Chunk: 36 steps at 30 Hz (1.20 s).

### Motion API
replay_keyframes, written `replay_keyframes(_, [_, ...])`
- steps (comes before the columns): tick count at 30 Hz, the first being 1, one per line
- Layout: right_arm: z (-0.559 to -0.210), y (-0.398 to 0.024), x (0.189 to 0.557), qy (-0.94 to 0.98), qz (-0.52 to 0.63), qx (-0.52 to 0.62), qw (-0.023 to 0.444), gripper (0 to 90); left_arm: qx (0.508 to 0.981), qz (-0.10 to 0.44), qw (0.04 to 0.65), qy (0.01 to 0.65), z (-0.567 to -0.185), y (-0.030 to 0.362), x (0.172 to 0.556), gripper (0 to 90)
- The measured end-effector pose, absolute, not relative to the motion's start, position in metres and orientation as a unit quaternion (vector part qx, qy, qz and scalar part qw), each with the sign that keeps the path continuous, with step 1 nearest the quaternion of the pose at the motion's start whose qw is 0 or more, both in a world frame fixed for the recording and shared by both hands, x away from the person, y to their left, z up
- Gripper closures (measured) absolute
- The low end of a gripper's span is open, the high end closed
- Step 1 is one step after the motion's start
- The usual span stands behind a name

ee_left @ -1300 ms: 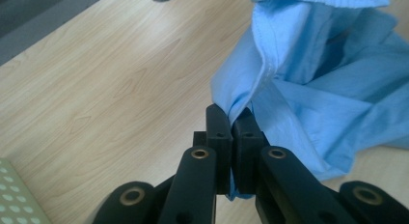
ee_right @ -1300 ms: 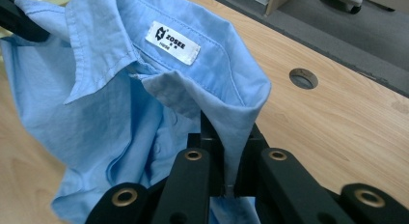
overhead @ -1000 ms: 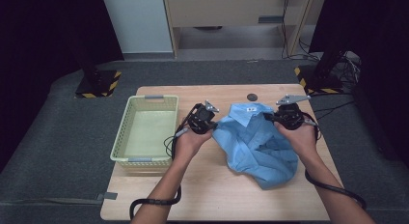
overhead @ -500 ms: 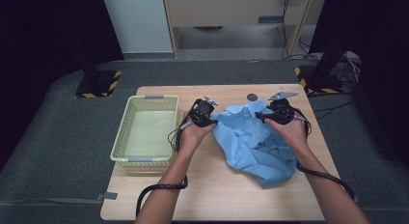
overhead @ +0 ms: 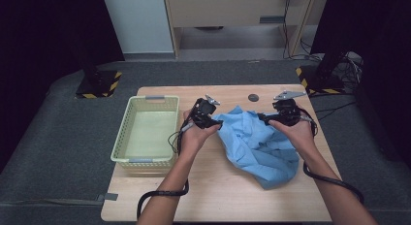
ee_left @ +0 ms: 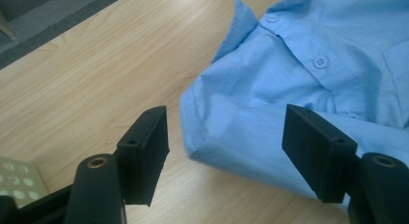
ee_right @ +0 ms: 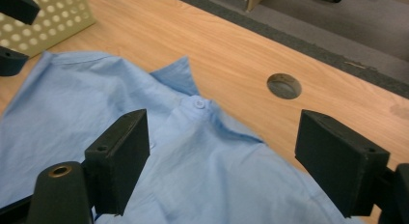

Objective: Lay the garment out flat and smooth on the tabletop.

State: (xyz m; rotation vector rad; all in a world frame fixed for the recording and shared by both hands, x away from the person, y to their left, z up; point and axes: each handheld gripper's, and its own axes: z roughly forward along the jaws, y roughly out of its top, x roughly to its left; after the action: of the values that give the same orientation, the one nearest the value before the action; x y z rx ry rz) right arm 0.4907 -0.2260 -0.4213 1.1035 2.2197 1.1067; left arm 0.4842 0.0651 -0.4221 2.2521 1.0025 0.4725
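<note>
- Crumpled light-blue button-up cotton shirt (overhead: pixel 259 145) lies on the pale wooden table (overhead: pixel 228 198), right of centre, collar toward the far edge; 2 white buttons show in the left gripper view.
- Left gripper (overhead: pixel 213 119): at the shirt's left edge; jaws have just been opening and stand apart, with the shirt's hem (ee_left: pixel 226 151) lying between them, pads not pressing on it.
- Right gripper (overhead: pixel 264 119): at the shirt's far right; jaws have just been opening and stand wide above the collar (ee_right: pixel 193 96), gripping nothing.
- Pale green perforated plastic basket (overhead: pixel 145 159) stands left of the shirt, just beside the left hand (overhead: pixel 194 137).
- Round dark hole (overhead: pixel 253 97) in the table lies beyond the collar.
</note>
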Motion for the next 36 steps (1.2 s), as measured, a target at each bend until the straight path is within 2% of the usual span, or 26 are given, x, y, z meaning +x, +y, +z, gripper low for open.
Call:
replay_keyframes(10, [-0.435,-0.23,0.466,0.803,0.408,0.396,0.176,34.4,0.852,0.174,0.326,0.371,-0.428,0.055,0.459,31.9])
replay_keyframes(24, [-0.452,-0.246,0.44,0.81,0.399,0.402,0.152,44.7,0.852,0.161,0.335,0.369,-0.443,0.045,0.436,30.0])
replay_keyframes(27, [-0.455,-0.25,0.436,0.812,0.395,0.403,0.149,50.1,0.85,0.159,0.339,0.371,-0.447,0.046,0.431,29.9])
replay_keyframes(29, [-0.458,-0.256,0.431,0.816,0.39,0.401,0.147,59.3,0.849,0.158,0.34,0.373,-0.45,0.046,0.427,30.0])
replay_keyframes(30, [-0.458,-0.256,0.431,0.816,0.39,0.401,0.147,59.3,0.849,0.157,0.339,0.373,-0.451,0.046,0.425,30.0])
replay_keyframes(31, [-0.46,-0.261,0.428,0.817,0.385,0.402,0.147,65.5,0.85,0.156,0.339,0.373,-0.452,0.046,0.423,30.0])
replay_keyframes(36, [-0.466,-0.275,0.423,0.814,0.38,0.413,0.149,68.0,0.851,0.151,0.34,0.371,-0.462,0.046,0.411,30.0])
